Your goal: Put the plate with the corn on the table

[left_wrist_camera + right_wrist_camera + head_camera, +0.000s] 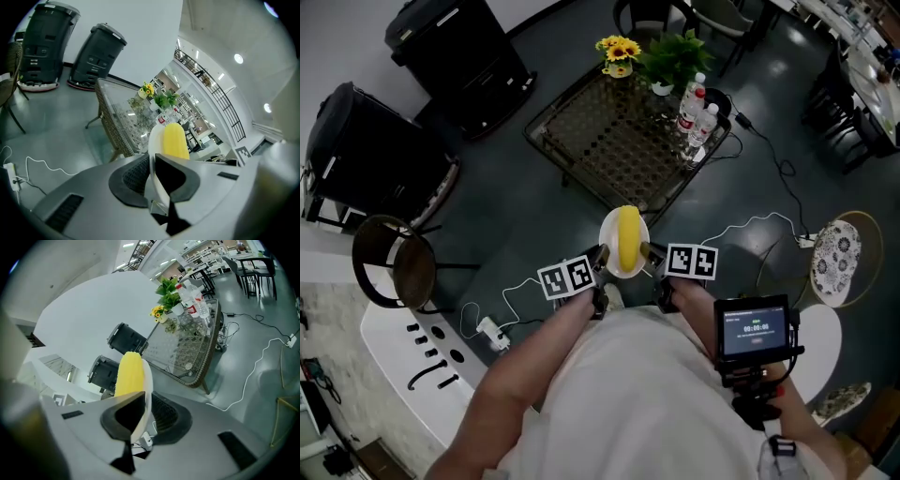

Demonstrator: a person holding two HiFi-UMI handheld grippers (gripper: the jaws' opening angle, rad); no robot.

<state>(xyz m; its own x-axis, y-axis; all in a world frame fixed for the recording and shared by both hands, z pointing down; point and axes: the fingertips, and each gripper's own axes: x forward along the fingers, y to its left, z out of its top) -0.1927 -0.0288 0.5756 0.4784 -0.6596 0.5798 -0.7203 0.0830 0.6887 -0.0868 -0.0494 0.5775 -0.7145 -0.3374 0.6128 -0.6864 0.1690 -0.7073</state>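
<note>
At the centre of the head view, a white plate with a yellow corn cob lying on it is held between the two grippers. The left gripper grips the plate's left rim and the right gripper grips its right rim. The plate hangs over the dark floor, just below the near corner of a glass-topped wicker table in the upper middle of the frame. On the table's far edge stand yellow flowers, a green plant and some bottles.

Low in the centre of the left gripper view, the left gripper has its jaws pinching the rim of the plate. The plate shows edge-on, with the corn cob against its right side. The table sits left of centre behind them, clear of the plate, and two black bins stand against the wall at upper left.

Low and left of centre in the right gripper view, the right gripper is likewise clamped on the rim of the plate, with the corn cob on the plate's left side. The table lies beyond, at centre right, carrying the bottles, the plant and the flowers.
</note>
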